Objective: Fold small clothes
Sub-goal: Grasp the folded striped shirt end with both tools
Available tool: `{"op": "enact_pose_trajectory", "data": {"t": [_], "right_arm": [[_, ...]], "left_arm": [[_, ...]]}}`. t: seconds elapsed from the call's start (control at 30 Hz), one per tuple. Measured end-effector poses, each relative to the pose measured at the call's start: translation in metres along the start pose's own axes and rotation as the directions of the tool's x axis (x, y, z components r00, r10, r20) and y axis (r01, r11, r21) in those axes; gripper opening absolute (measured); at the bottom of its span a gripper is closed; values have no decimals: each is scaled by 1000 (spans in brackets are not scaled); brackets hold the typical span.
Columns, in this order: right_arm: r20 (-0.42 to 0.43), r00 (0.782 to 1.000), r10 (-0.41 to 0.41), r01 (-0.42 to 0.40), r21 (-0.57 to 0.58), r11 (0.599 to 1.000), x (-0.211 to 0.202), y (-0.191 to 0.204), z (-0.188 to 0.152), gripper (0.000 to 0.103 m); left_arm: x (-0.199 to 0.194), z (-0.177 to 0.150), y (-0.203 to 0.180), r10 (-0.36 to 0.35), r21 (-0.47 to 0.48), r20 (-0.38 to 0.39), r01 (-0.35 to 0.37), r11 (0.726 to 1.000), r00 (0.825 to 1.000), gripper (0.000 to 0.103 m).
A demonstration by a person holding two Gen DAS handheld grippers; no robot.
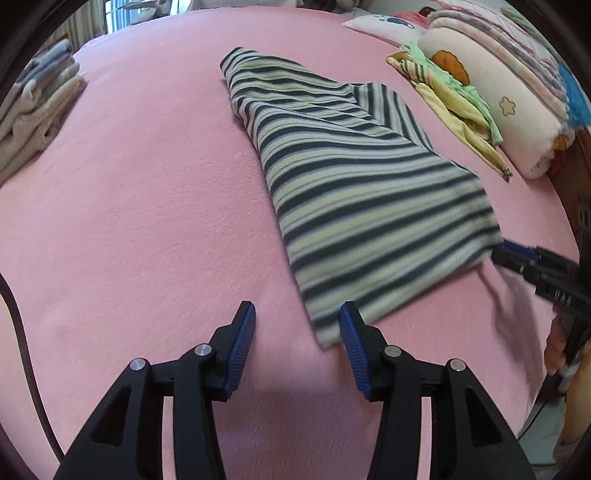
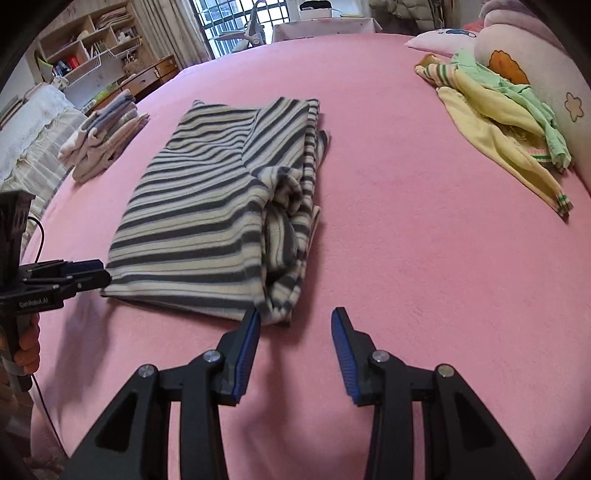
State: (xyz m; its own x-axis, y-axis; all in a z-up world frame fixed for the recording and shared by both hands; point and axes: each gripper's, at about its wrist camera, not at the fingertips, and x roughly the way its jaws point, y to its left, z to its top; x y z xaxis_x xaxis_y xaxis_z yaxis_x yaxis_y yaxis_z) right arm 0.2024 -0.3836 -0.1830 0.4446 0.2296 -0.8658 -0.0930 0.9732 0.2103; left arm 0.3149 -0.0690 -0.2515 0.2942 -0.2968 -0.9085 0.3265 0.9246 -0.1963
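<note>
Holding both claws spread and empty, we hover over a pink bed (image 2: 406, 221) where a striped garment (image 2: 207, 214) lies folded near the middle. Our left gripper (image 1: 297, 321) hangs at the garment's near corner, our right gripper (image 2: 295, 325) just beside its bunched edge, neither pinching cloth. A stack of folded clothes (image 2: 103, 140) sits to the left, a yellow and green heap (image 2: 498, 125) against a pillow (image 1: 498, 110) to the right.

Even, soft daylight; I see its source as the barred window (image 2: 236, 22) beyond the pink bed (image 2: 406, 240). Faint shadows under my jaws. Strong fisheye bending, dark vignette at corners. Striped garment (image 1: 354, 192) motion-blurred at its near edge.
</note>
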Motion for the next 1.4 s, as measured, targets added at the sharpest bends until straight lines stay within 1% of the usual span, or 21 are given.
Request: {"op": "enact_pose_trajectory", "data": {"t": [0.07, 0.17, 0.23, 0.27, 0.3, 0.4, 0.43, 0.47, 0.5, 0.57, 0.63, 0.73, 0.83, 0.93, 1.03, 1.07, 1.17, 1.23, 1.3, 1.4], "right_arm": [[-1, 999, 32, -32, 17, 999, -8, -1, 3, 41], [11, 998, 59, -59, 42, 997, -17, 0, 11, 49], [28, 997, 66, -67, 48, 997, -21, 4, 17, 51], [38, 997, 63, -65, 45, 997, -24, 8, 20, 53], [48, 997, 57, -58, 40, 997, -26, 12, 22, 56], [77, 997, 28, -29, 9, 1000, -28, 23, 30, 62], [84, 996, 10, -10, -7, 1000, -26, 26, 34, 63], [88, 996, -15, 18, -26, 1000, -22, 30, 38, 64], [90, 995, -45, 48, -39, 998, -17, 32, 43, 64], [89, 993, -76, 79, -35, 996, -7, 33, 52, 64], [89, 994, -66, 67, -4, 998, 1, 30, 58, 64], [97, 994, -47, 41, 66, 997, 11, 25, 66, 64], [59, 998, -35, 28, 106, 994, 25, 21, 72, 64], [-17, 1000, 9, -7, 123, 992, 45, 15, 76, 64], [-51, 996, 70, -62, 152, 987, 56, 7, 78, 64], [-65, 992, 108, -96, 170, 981, 61, 2, 80, 65], [-83, 983, 163, -141, 217, 966, 69, -8, 83, 71], [-104, 973, 204, -174, 243, 954, 75, -13, 83, 73], [-125, 965, 232, -194, 258, 947, 82, -17, 82, 79], [-135, 948, 288, -241, 289, 926, 91, -23, 79, 84]], "left_arm": [[-10, -1, 0, -1, 9, 3, 1, 1000, 1000, 47], [-28, 3, 2, -2, 9, 30, 2, 1000, 1000, 47], [-35, 9, 4, -9, -6, 49, 9, 1000, 999, 54], [-38, 12, 5, -14, -17, 65, 15, 1000, 998, 59], [-40, 17, 6, -19, -24, 78, 21, 1000, 997, 63], [-42, 29, 9, -36, -12, 114, 38, 999, 993, 67], [-41, 34, 9, -39, 1, 126, 39, 999, 991, 67], [-40, 39, 9, -40, 18, 137, 38, 999, 990, 70], [-38, 45, 9, -41, 37, 147, 36, 999, 988, 76], [-34, 54, 12, -45, 59, 171, 36, 998, 984, 80], [-27, 64, 17, -61, 61, 180, 51, 997, 982, 80], [-17, 75, 27, -82, 32, 166, 78, 996, 983, 80], [-8, 84, 33, -69, -4, 149, 70, 998, 986, 80], [4, 93, 39, -69, -44, 137, 75, 996, 988, 80], [22, 102, 43, -94, -97, 111, 105, 990, 989, 80], [29, 105, 43, -116, -110, 94, 126, 986, 989, 80], [49, 114, 46, -169, -167, 63, 177, 970, 984, 80], [60, 121, 48, -189, -204, 60, 197, 959, 980, 80], [69, 128, 50, -201, -223, 63, 210, 952, 977, 80], [81, 139, 49, -205, -234, 64, 214, 948, 977, 80]]}}
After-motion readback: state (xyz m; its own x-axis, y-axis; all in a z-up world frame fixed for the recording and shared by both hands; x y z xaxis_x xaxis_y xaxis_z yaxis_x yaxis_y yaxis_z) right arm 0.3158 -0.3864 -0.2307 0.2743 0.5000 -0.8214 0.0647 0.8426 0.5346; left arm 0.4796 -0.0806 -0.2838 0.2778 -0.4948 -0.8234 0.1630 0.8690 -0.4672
